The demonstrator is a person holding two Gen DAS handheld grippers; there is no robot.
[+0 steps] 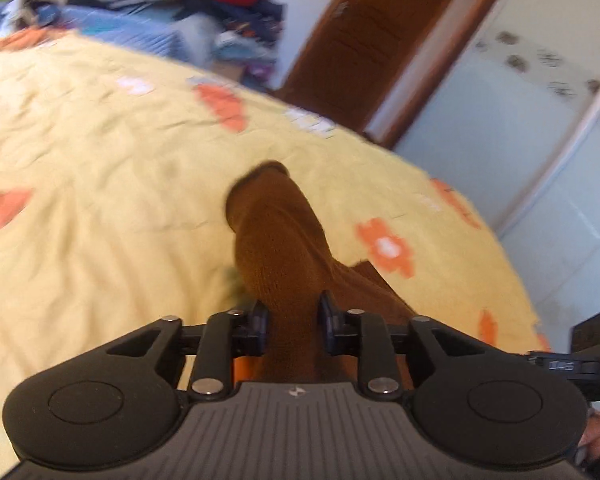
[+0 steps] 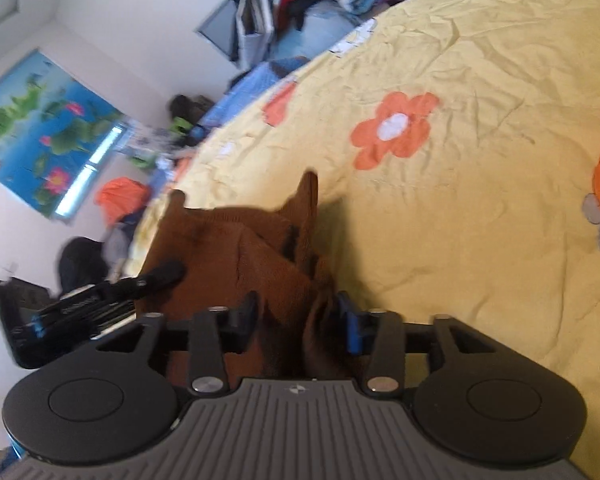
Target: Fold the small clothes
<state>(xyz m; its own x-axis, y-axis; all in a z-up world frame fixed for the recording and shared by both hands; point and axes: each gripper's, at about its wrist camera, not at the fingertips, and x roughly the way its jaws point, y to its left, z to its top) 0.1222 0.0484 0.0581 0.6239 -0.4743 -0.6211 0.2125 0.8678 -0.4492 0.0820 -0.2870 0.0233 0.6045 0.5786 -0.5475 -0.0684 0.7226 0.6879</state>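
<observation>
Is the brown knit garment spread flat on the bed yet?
No. The brown knit garment is bunched and lifted off the yellow flowered bedspread, its fabric between both grippers' fingers.

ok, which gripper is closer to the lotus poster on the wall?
Left, probably. The left gripper sits on the poster side of the right gripper, which is further across the bed.

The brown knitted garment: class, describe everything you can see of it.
The brown knitted garment looks soft and woolly, rust-brown, with dark marks seen from the right wrist. It lies bunched and lifted over the yellow flowered bedspread. Its cloth sits between the jaws of both the left gripper and right gripper.
</observation>
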